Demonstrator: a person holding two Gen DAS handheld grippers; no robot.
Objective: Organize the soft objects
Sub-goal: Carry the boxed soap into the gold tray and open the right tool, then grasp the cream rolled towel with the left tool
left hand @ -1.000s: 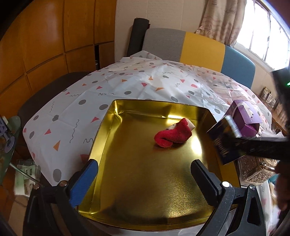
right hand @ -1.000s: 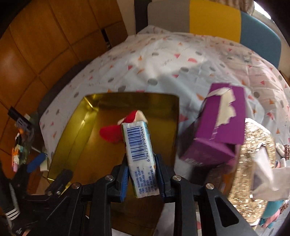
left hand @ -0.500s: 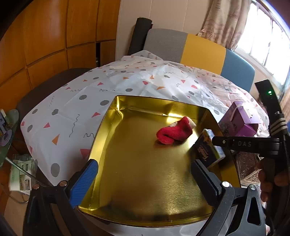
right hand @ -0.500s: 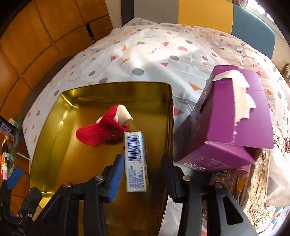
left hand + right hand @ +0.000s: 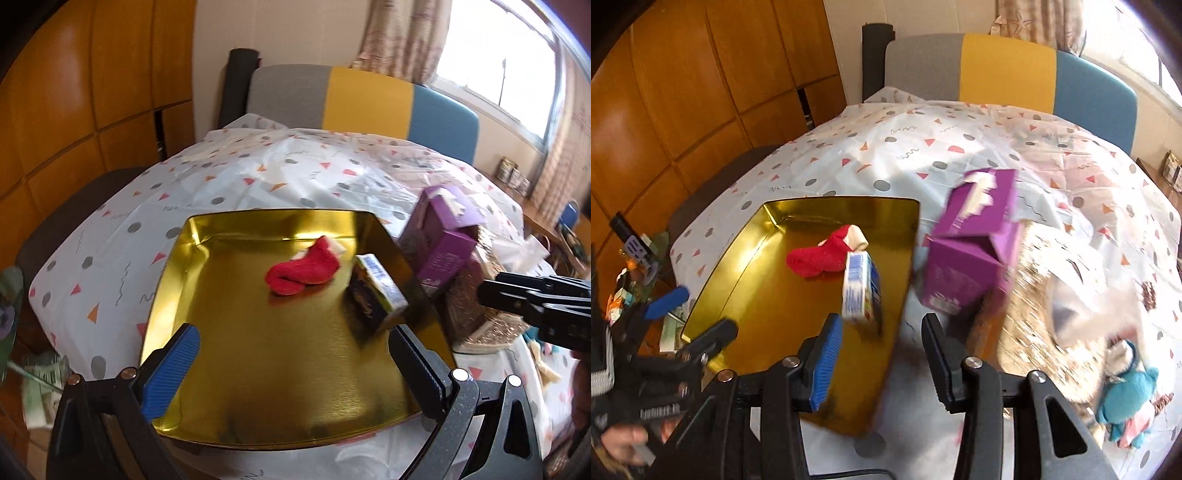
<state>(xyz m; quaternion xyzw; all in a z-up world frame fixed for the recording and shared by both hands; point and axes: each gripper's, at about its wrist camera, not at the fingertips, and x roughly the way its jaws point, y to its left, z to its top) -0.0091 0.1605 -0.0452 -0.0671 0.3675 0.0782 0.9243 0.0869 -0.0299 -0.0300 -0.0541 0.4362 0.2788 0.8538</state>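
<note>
Red sock [image 5: 303, 271] and tissue pack [image 5: 376, 295] side by side in gold tray [image 5: 258, 387]

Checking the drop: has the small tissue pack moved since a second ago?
Yes. The tissue pack has left the right gripper, whose jaws are now open, and sits in the gold tray beside the red sock, near the tray's right wall.

Purple box [image 5: 971, 258] motion-blurred in right wrist view, print unreadable. Glittery basket [image 5: 1034, 295] beside it smeared, contents unclear. Small pack [image 5: 860, 291] in gold tray [image 5: 757, 295] blurred, label illegible. Blue plush toy [image 5: 1126, 395] partly cut by lens edge. Right gripper [image 5: 535, 306] cut off in left wrist view.
</note>
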